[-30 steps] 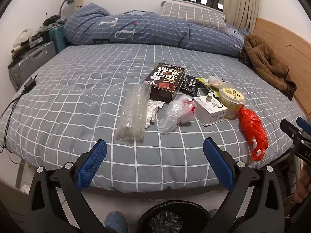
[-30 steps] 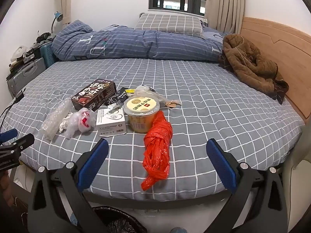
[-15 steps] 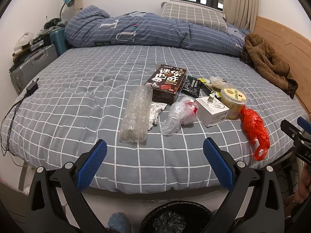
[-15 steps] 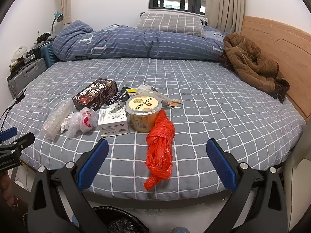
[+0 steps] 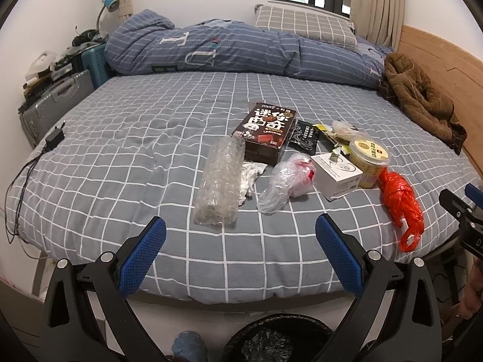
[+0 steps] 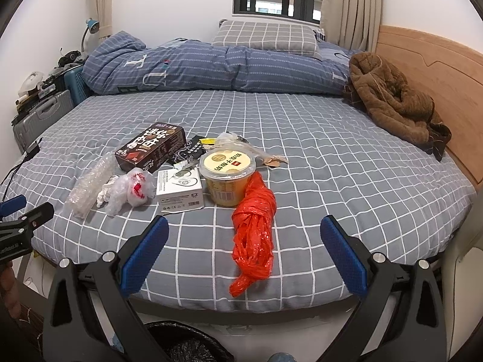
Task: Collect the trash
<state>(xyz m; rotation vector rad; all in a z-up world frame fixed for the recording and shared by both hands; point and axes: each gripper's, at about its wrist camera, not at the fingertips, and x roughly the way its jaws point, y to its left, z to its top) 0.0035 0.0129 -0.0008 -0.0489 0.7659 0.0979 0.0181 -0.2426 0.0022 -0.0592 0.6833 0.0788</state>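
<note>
On the bed's (image 5: pixel 126 138) near half the trash lies clustered, bubble wrap (image 5: pixel 220 179), dark box (image 5: pixel 265 134), white box (image 6: pixel 180 189), lidded cup (image 6: pixel 228 173) and twisted red bag (image 6: pixel 253 235), while my left gripper (image 5: pixel 240 255) and right gripper (image 6: pixel 243 255) hang spread wide, empty, short of the mattress edge above a black bin (image 5: pixel 279 339).

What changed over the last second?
Both grippers, left gripper and right gripper, eased toward the bed, jaws open, holding nothing. The red bag, cup and the other trash lie as before.
</note>
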